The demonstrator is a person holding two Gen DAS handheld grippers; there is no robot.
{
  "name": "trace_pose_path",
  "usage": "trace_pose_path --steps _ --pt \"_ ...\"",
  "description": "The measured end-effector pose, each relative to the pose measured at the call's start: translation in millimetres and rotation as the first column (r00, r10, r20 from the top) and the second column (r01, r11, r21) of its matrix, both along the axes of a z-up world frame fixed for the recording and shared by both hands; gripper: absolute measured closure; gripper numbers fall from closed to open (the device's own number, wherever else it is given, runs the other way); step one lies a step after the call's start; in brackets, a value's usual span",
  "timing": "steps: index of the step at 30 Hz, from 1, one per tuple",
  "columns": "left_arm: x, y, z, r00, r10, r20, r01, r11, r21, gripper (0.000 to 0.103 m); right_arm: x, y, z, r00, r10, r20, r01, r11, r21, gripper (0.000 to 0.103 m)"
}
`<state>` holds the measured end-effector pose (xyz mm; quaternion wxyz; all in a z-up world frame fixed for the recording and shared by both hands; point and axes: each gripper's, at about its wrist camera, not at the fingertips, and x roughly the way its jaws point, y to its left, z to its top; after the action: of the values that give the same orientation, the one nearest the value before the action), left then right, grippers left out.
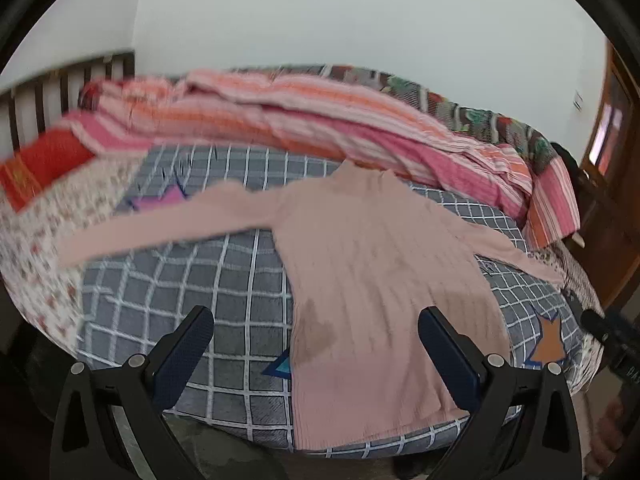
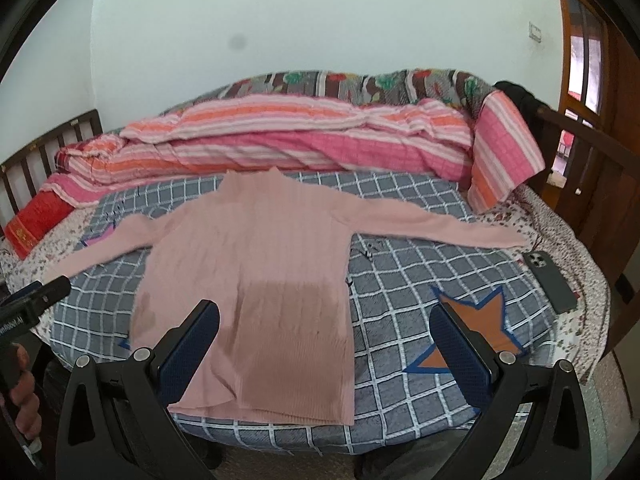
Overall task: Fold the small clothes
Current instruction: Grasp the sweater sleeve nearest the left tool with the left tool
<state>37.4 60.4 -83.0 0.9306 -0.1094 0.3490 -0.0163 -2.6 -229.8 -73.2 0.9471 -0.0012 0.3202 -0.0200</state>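
Pink and ribbed, the sweater [image 2: 256, 264] lay flat on the grey checked blanket [image 2: 420, 264] on the bed, both sleeves stretched out sideways. Its bottom hem sat just ahead of the left claw [image 1: 316, 344], which was spread wide and held nothing. The right claw [image 2: 326, 346] was spread wide too, with the hem near its left finger. A dark phone [image 2: 550, 282] lay off to its right. Striped pink bedding [image 2: 280, 140] was piled far ahead.
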Motion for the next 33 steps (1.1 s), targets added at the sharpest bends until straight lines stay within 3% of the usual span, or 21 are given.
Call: trace_pose_path --steps 6,8,12,18,23,25,28,31,33 --pt "28.3 44.6 -55.3 0.995 0.065 -0.072 -0.067 0.997 -0.033 0.001 27.1 3.3 -41.7 0.999 0.034 0.001 -0.034 0.999 0.031 0.0" --pt "36.8 70.1 -71.0 0.988 0.12 -0.092 -0.127 0.99 -0.069 0.006 37.4 8.0 -52.0 0.999 0.052 -0.003 -0.051 0.998 0.02 0.0" --pt "48.3 129.9 -95.9 0.968 0.214 -0.132 -0.239 0.947 -0.213 0.009 58.1 21.2 -69.7 0.994 0.112 -0.005 -0.112 0.993 -0.02 0.0" --pt "57.4 190.2 -107.9 0.951 0.301 -0.071 -0.306 0.885 -0.352 0.014 78.3 34.2 -77.7 0.984 0.178 0.021 -0.178 0.984 -0.021 0.0" --pt "83.7 222.6 -123.4 0.929 0.354 -0.106 -0.365 0.833 -0.417 0.031 96.7 36.0 -82.9 0.978 0.205 0.033 -0.207 0.978 0.034 0.003" --pt "95.3 233.0 -134.3 0.913 0.389 -0.122 -0.4 0.798 -0.451 0.037 104.7 37.4 -83.4 0.977 0.21 0.037 -0.211 0.976 0.051 0.003" --pt "107.5 248.6 -139.2 0.894 0.437 -0.097 -0.427 0.767 -0.479 0.044 120.1 41.5 -83.7 0.977 0.209 0.034 -0.211 0.976 0.059 0.003" --pt "122.9 263.3 -139.5 0.867 0.488 -0.1 -0.475 0.749 -0.462 0.056 138.0 46.7 -84.1 0.976 0.215 0.03 -0.216 0.975 0.053 0.003" --pt "132.5 269.9 -135.1 0.844 0.528 -0.096 -0.518 0.756 -0.399 0.066 153.3 49.6 -82.1 0.977 0.209 0.037 -0.21 0.976 0.05 0.003"
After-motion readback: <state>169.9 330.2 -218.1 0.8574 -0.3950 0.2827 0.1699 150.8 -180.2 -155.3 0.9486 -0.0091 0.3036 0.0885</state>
